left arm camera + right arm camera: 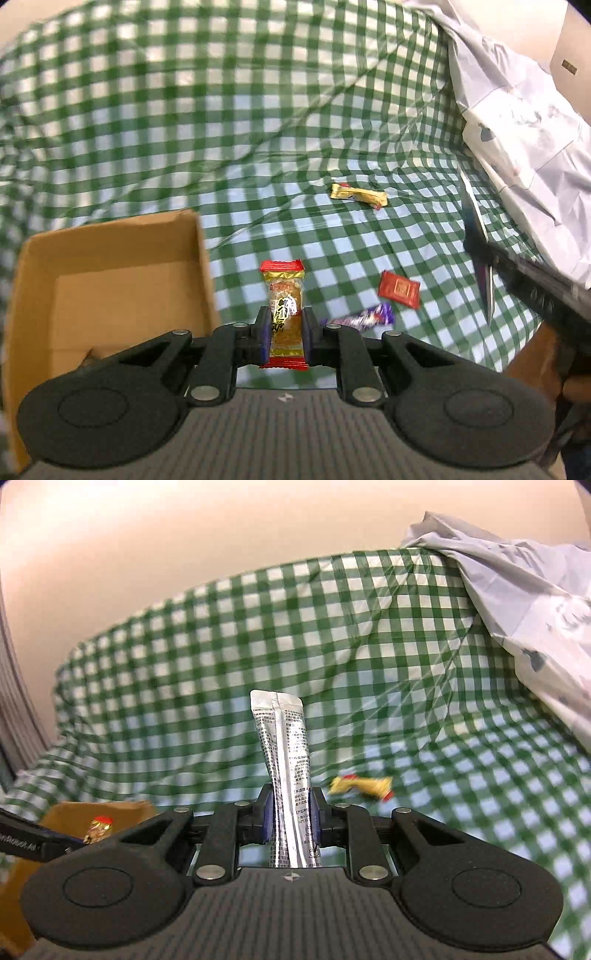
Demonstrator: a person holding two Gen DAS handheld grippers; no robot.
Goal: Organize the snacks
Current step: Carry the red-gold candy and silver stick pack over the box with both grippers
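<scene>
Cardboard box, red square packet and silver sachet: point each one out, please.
cardboard box [110, 295]: left wrist view, on its bare inner floor.
red square packet [399, 289]: left wrist view, on the middle of its face.
silver sachet [282, 734]: right wrist view, on the printed upper part above the jaws.

left gripper [284, 334]: matte black linkage arms, silver round rivets, blue pads on fingers [264, 334], grey ribbed body with small cross mark, two round black housings. right gripper [291, 818]: same build, blue pads, silver rivets.
</scene>
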